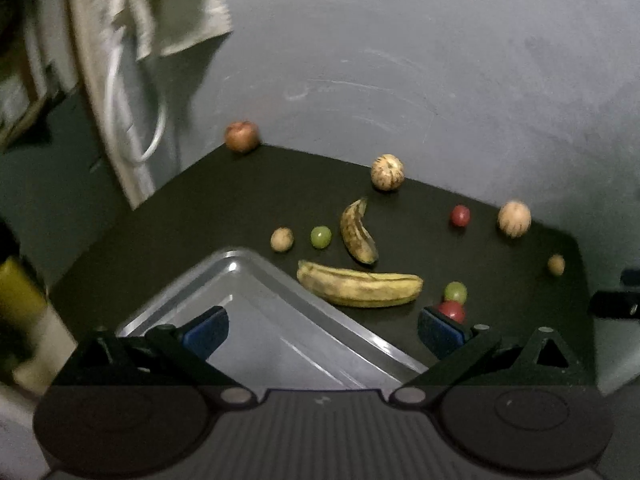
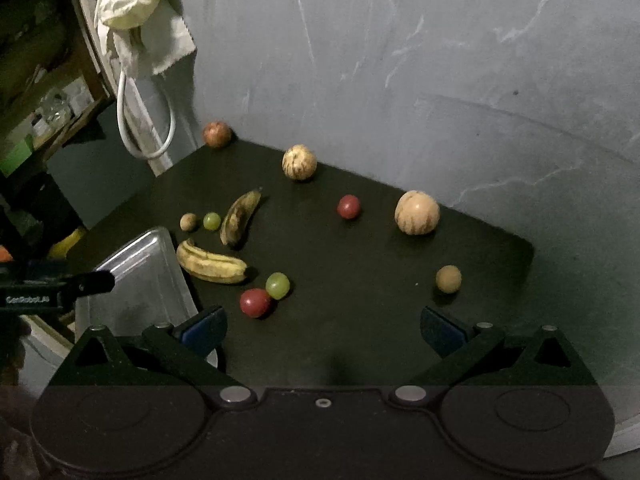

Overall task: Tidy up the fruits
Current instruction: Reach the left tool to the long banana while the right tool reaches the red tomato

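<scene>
**Inspector:** State of both sets of fingers?

**Operator:** I see the left gripper (image 1: 322,330) spread wide, holding nothing; its fingers hang over the metal tray (image 1: 256,312). The right gripper (image 2: 322,330) is likewise wide open and empty, above the dark counter (image 2: 360,320).

**Inspector:** Fruit positions?

**Operator:** All are on the counter, none in the tray. The yellow banana (image 1: 360,286) lies just ahead of my left fingers, beside the tray's edge. The red fruit (image 2: 255,303) touches a green grape (image 2: 277,285) just beyond my right gripper's left finger. The spotted banana (image 2: 240,218) and striped melons (image 2: 417,213) lie farther ahead.
</scene>
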